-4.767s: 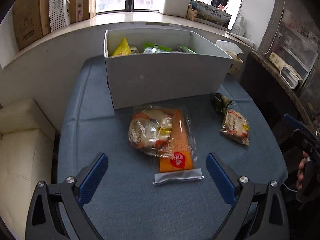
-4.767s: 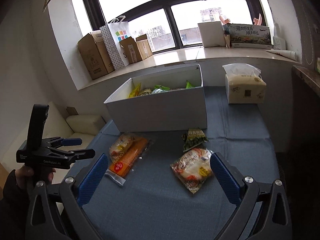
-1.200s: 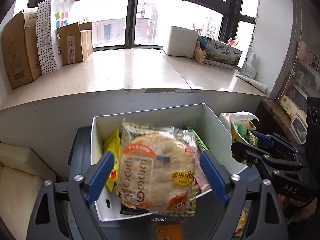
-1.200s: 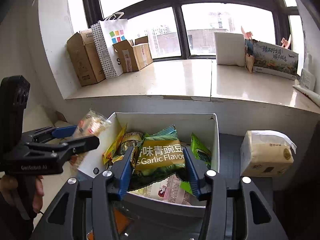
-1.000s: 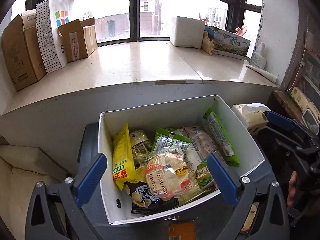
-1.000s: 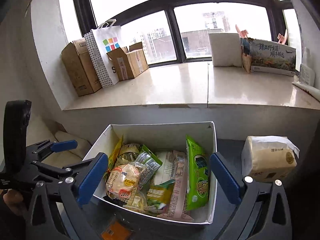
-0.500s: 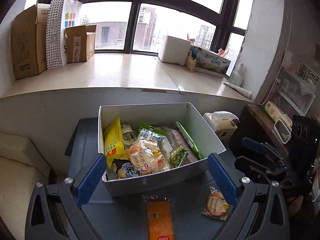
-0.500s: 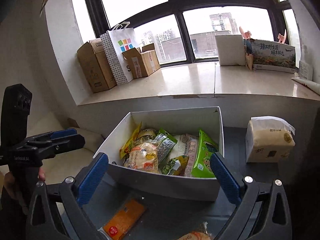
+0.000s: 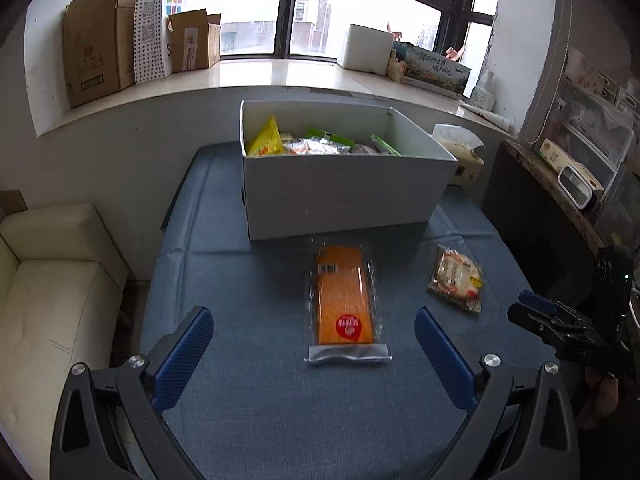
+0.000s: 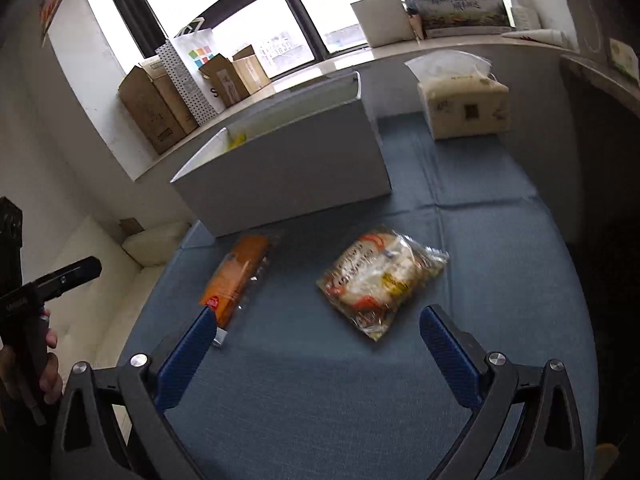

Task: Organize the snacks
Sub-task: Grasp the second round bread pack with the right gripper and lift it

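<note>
A white box (image 9: 340,190) holding several snack packs stands at the far side of the blue table (image 9: 248,288). An orange snack pack (image 9: 345,296) lies in front of the box, and also shows in the right wrist view (image 10: 236,276). A round bread pack (image 9: 456,278) lies to its right, also in the right wrist view (image 10: 380,274). My left gripper (image 9: 312,344) is open and empty above the orange pack's near end. My right gripper (image 10: 316,340) is open and empty just short of the bread pack.
A tissue pack (image 10: 464,104) stands right of the box. A cream sofa (image 9: 52,300) lies left of the table. Cardboard boxes (image 9: 100,64) and a paper bag stand on the window sill. A dark counter (image 9: 560,200) borders the table's right side.
Both grippers let their snack packs go into the box, then pulled back and dropped low over the table. The orange pack and the bread pack now lie right before the open jaws.
</note>
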A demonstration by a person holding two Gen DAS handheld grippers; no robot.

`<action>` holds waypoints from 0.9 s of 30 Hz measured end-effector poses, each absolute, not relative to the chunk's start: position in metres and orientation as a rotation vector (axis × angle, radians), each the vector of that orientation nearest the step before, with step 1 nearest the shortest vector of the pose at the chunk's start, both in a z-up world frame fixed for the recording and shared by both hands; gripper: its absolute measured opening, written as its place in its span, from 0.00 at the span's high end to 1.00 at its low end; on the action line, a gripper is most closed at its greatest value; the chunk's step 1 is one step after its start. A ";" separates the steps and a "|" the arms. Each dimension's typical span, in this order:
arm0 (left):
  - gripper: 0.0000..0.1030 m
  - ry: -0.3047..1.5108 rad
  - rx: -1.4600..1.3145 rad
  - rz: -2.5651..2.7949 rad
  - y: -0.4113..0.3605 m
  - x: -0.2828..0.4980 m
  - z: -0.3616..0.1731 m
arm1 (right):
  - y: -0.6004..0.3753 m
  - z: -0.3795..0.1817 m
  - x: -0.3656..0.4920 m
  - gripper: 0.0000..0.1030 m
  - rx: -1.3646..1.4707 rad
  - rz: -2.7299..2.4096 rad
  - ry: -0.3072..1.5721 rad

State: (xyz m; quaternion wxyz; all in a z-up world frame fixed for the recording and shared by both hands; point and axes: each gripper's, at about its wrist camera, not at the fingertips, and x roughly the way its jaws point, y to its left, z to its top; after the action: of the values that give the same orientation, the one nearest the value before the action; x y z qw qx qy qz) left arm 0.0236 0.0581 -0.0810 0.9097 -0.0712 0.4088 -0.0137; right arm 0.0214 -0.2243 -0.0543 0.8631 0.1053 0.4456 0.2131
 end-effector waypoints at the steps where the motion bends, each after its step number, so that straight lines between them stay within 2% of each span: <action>1: 0.00 0.859 -0.148 -0.028 0.056 0.022 -0.087 | -0.227 -0.060 0.021 0.00 0.223 0.421 0.955; 6: 0.00 0.875 -0.218 -0.084 0.050 0.012 -0.095 | -0.223 -0.073 0.032 0.00 0.119 0.333 0.974; 17: 0.00 0.894 -0.180 -0.120 0.044 0.010 -0.098 | -0.175 -0.099 0.092 0.00 -0.328 0.463 1.012; 27: 0.00 0.949 -0.174 -0.120 0.039 0.020 -0.112 | -0.182 -0.117 0.111 0.00 -0.362 0.594 1.082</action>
State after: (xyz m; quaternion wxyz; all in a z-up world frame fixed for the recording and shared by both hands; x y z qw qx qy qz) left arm 0.0199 0.0392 -0.1116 0.8841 -0.0834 0.4562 -0.0578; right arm 0.1111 -0.1819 -0.1170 0.8000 -0.1689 0.5046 0.2771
